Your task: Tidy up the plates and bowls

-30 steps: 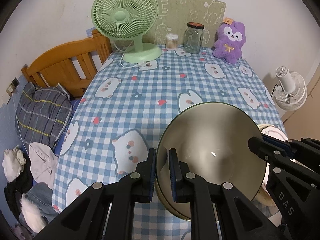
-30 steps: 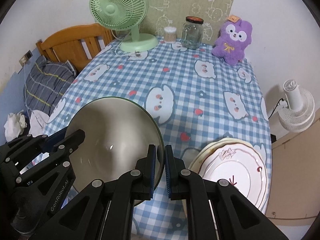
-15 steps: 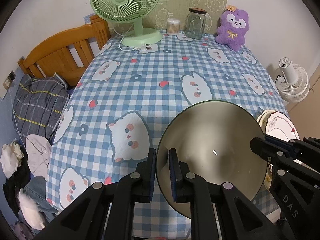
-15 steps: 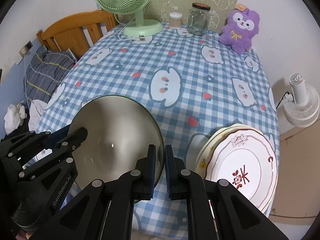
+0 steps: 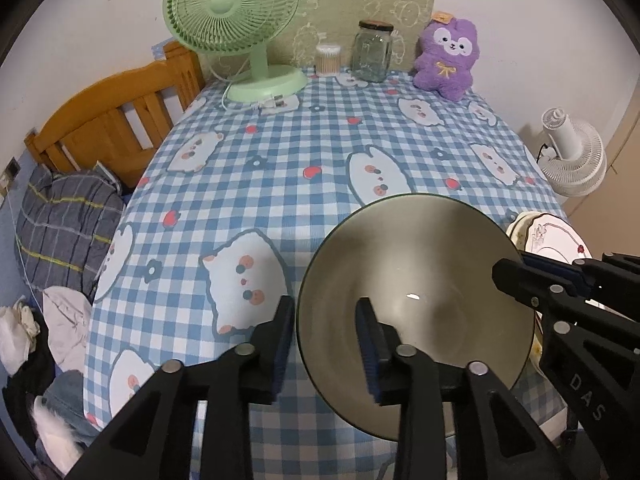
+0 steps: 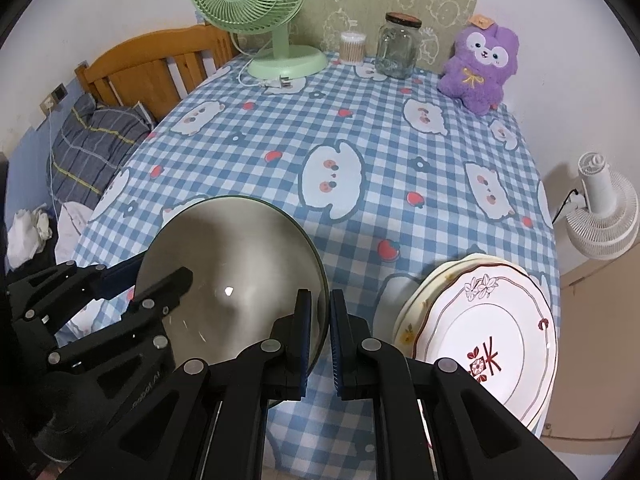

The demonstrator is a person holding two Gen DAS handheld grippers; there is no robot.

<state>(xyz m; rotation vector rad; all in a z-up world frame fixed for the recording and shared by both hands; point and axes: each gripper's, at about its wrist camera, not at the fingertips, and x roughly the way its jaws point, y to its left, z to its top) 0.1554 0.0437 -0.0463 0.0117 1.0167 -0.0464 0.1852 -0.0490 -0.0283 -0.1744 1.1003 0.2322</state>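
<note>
Here the left gripper (image 5: 326, 344) is opening, its jaws straddling the near rim of the grey bowl (image 5: 416, 292) with a visible gap between the inner pad and the glaze, so it no longer clamps. The right gripper (image 6: 319, 334) stays clenched on the opposite rim, and the bowl sits low at the near edge of the checked tablecloth (image 6: 360, 152), just left of the stack of plates (image 6: 484, 332).

To finish the release well, I would let the bowl's base settle flat (whether it already rests fully is hard to tell), then slide the left fingers straight off the rim without tipping it before loosening the other side.

Counted: one bowl, about three plates in the pile, two grippers. Farther back stand one green fan (image 5: 236, 28), one glass jar (image 5: 373, 52), one cotton-swab tub (image 5: 328, 60) and one purple plush (image 5: 447, 58).
</note>
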